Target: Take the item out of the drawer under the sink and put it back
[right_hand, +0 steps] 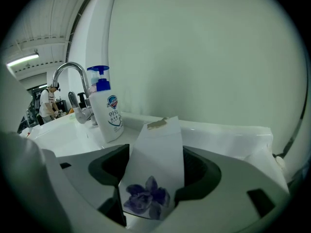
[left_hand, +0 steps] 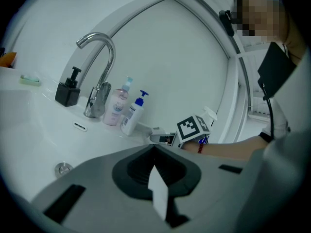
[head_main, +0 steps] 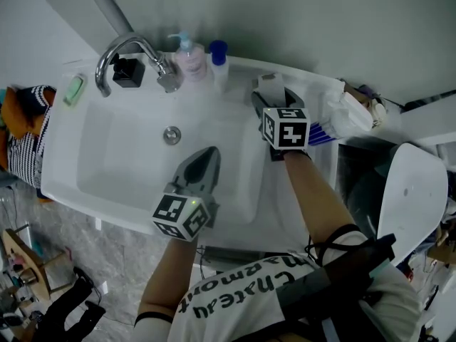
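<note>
Over the right end of the counter, just beside the basin of the sink (head_main: 107,144), the right tool (head_main: 271,95) is clamped on the item, a flat white packet (right_hand: 156,154) with a purple flower printed on it. So it's out of the drawer already, and I'd say the job now is getting it back in. The packet stands up between the jaws, pinched near its lower edge, with most of it sticking out free toward the blue-pump bottle (right_hand: 104,108). The left tool (head_main: 206,155) hangs over the basin with its jaws together; there's a thin white sliver in the gap, which could just be part of the tool. The drawer itself isn't in any view, so no idea if it's open. My take: keep the squeeze steady, because a slim packet held that low can pivot or slide out. Bring it down and away from the bottles and faucet (head_main: 121,48) before turning toward the drawer. Let the left tool handle the drawer front if it needs pulling. Don't let go until the packet is resting inside.
</note>
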Demonstrator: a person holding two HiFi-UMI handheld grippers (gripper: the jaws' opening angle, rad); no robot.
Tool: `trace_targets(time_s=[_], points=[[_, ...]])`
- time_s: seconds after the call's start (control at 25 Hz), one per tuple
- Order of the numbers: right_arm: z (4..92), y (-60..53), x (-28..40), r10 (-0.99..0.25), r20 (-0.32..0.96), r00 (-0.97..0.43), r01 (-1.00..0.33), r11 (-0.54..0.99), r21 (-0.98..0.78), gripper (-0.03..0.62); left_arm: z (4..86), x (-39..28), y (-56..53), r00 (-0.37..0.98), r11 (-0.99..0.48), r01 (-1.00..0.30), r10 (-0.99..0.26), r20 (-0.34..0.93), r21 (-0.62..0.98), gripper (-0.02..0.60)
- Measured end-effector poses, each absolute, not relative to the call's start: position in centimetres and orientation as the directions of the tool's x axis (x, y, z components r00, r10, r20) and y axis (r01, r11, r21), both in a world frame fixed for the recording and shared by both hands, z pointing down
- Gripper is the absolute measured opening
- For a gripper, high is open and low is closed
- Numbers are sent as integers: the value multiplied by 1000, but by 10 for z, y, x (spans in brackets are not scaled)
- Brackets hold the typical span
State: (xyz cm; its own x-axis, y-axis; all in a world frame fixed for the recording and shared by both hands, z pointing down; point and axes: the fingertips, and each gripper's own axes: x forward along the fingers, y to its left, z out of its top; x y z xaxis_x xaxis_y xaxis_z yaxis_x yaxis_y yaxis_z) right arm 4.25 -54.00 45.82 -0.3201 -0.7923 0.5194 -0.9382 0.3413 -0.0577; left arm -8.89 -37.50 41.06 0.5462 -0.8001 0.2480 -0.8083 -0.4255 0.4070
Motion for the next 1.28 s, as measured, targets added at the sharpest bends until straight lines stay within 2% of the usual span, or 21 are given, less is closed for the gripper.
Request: trace_targets(time_s=[0.56, 1.28], points=[[467, -544, 45, -774, 547, -318, -942, 323, -90, 314, 414, -88, -378, 551, -425, -804, -796, 251, 416, 8], [477, -546, 42, -684, 627, -372, -925, 331, -187, 333, 411, -96, -365, 538, -413, -813, -802, 260, 411, 8]])
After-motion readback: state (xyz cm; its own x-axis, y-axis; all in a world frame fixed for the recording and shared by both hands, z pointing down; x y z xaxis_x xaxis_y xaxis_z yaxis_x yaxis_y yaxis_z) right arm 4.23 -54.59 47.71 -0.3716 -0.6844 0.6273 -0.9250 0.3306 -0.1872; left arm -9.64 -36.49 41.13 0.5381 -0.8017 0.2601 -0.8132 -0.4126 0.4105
